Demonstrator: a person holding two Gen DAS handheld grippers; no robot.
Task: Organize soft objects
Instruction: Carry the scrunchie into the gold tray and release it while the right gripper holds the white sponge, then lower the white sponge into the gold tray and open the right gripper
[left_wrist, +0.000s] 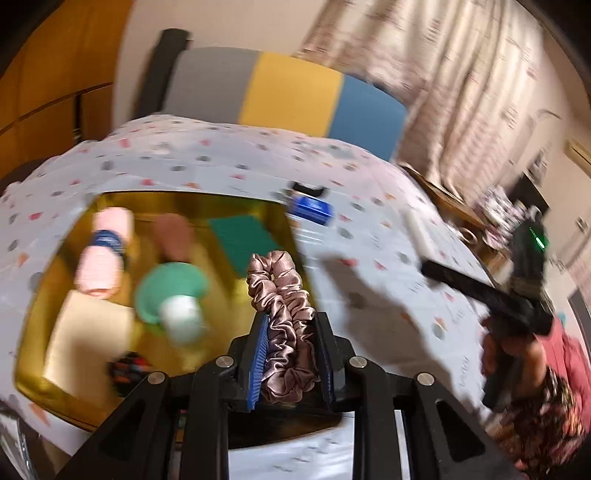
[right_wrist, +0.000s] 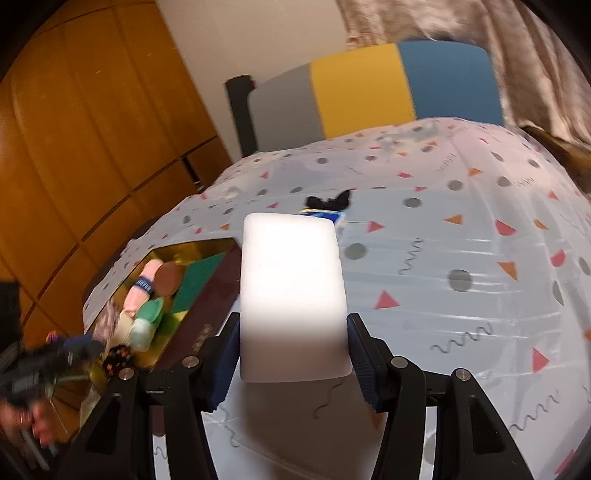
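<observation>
satin, dusty pink and gathered into a scrunchie (left_wrist: 283, 325), sits pinched between the blue-padded fingers (left_wrist: 258, 354) of the left gripper (left_wrist: 291, 354), its loop standing up past the fingertips and held above the near right part of a shallow gold rectangular tray (left_wrist: 33, 325). the tray lies on a surface covered in a white plastic cloth with coloured dots and triangles (left_wrist: 369, 258). inside the tray, all blurred, are a pink rolled towel with a dark blue band (left_wrist: 103, 251), a green-and-white soft toy shaped like a mushroom (left_wrist: 173, 299), a flat green sponge pad (left_wrist: 242, 236), a brown round piece (left_wrist: 173, 236) and a cream flat pad (left_wrist: 88, 343). beyond the tray's far right corner a small blue object (left_wrist: 310, 208) rests on the cloth.

the right gripper (right_wrist: 293, 354) is pressed onto a white rectangular foam block (right_wrist: 291, 291), its fingers touching the block's two long sides near the lower end; the block is held above the cloth, just right of the tray (right_wrist: 207, 321). a chair back in grey, yellow and blue panels (right_wrist: 369, 88) stands behind the surface.
</observation>
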